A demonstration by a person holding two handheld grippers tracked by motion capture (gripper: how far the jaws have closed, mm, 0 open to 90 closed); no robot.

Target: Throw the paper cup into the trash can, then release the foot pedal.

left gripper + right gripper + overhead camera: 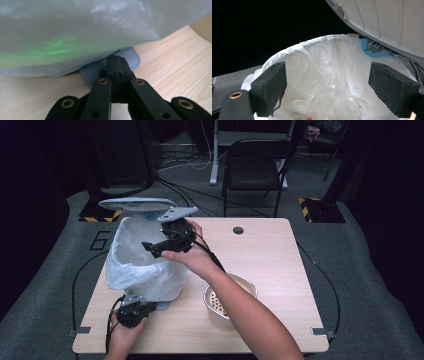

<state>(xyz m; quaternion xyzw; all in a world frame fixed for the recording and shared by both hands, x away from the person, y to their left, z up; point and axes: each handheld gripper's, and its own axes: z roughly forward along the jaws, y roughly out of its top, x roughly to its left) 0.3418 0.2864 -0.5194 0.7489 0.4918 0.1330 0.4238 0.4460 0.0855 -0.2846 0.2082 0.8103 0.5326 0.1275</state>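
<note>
The right gripper (156,247) is hovering over the open mouth of the bin (145,265) at the far left of the tabletop (280,270), with its jaws spread wide and released, nothing between them. In the right gripper view the two black pads are framing the white bag liner (329,65), and a clear, crumpled plastic piece (332,105) is lying down inside the bag, apart from both pads. The bin's pale lid (137,203) is standing raised at the far side, with a blue hinge part (372,51) showing beneath it.

The left gripper (134,312) is sitting low at the near left edge of the tabletop, against the foot of the bin. Its jaws are clenched tight together, and in the left gripper view their tips are resting on the ribbed grey pedal (130,58) that is sticking out from under the bag-covered bin; whether they are pressing it down I cannot tell.

A large numeral "6" (100,240) is marked on the grey floor to the left of the tabletop. A beige pot with a perforated insert (227,302) is standing near the middle of the tabletop, partly hidden by the person's right forearm (250,315). A black chair (255,167) is standing beyond the far edge, well apart.
</note>
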